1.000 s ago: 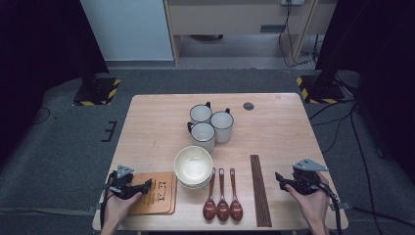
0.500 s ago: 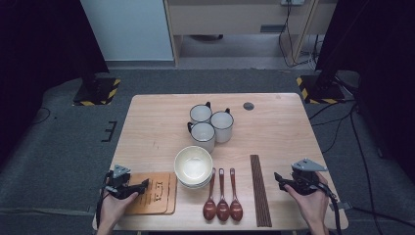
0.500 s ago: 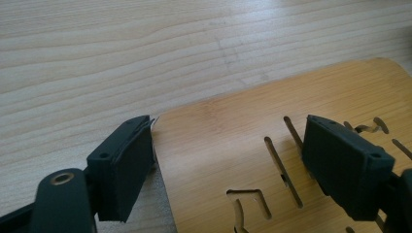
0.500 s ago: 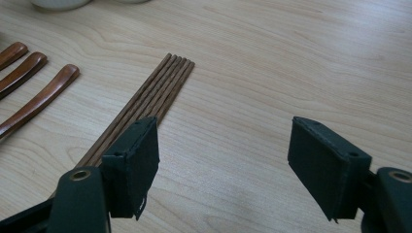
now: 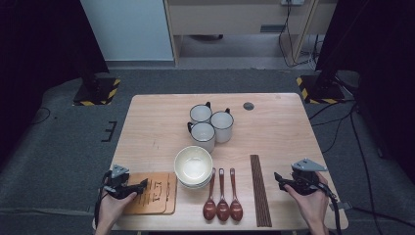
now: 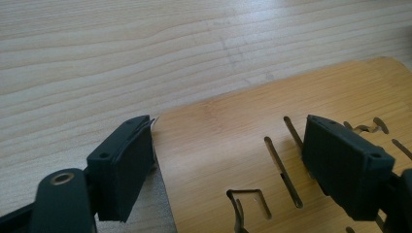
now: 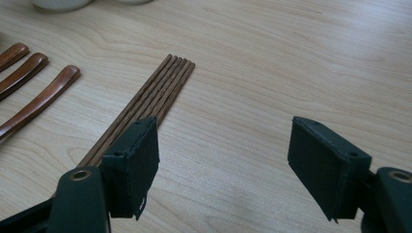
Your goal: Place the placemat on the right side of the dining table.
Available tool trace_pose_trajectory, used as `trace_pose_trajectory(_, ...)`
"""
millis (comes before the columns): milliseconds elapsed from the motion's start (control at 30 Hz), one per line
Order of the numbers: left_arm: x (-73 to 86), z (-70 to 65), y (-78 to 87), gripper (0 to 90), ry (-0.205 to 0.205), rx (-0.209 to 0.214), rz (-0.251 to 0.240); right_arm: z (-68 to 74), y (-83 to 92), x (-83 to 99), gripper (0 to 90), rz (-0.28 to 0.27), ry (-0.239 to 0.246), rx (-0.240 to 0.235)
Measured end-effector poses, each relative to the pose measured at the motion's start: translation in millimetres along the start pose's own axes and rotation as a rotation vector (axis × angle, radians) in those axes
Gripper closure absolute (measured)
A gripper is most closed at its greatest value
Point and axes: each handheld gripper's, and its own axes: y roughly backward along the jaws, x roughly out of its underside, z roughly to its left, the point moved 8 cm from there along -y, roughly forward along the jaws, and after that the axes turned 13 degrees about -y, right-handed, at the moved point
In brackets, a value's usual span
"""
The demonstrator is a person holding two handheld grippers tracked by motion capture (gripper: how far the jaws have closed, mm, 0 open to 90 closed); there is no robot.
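You're holding the left gripper at approx 7 o'clock on the table, jaws open, straddling the coaster's edge w/o pinching it. Your right gripper is sitting at 5 o'clock, jaws open over bare wood, chopsticks just beside it.

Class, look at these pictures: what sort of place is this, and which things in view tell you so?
Probably a lab or recording studio: a lone wooden table on grey carpet, black stands with hazard-striped bases, loose cables, and neatly staged mugs and spoons.
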Motion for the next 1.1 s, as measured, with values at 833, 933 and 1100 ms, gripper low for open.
trace_pose_trajectory(833, 4.0, 12.9, 39.5, 29.3, 0.027, -0.070, -0.065, 19.6, 6.5, -2.6, 28.5, -0.018, 0.014, -0.048)
trace_pose_trajectory(933, 7.9, 13.8, 43.7, 30.1, 0.029, -0.079, -0.063, 24.0, 7.2, -3.0, 28.9, -0.018, 0.017, -0.057)
trace_pose_trajectory(1100, 20.2, 15.5, 51.1, 32.2, 0.030, -0.098, -0.046, 33.6, 6.4, -3.0, 29.1, -0.017, 0.033, -0.076)
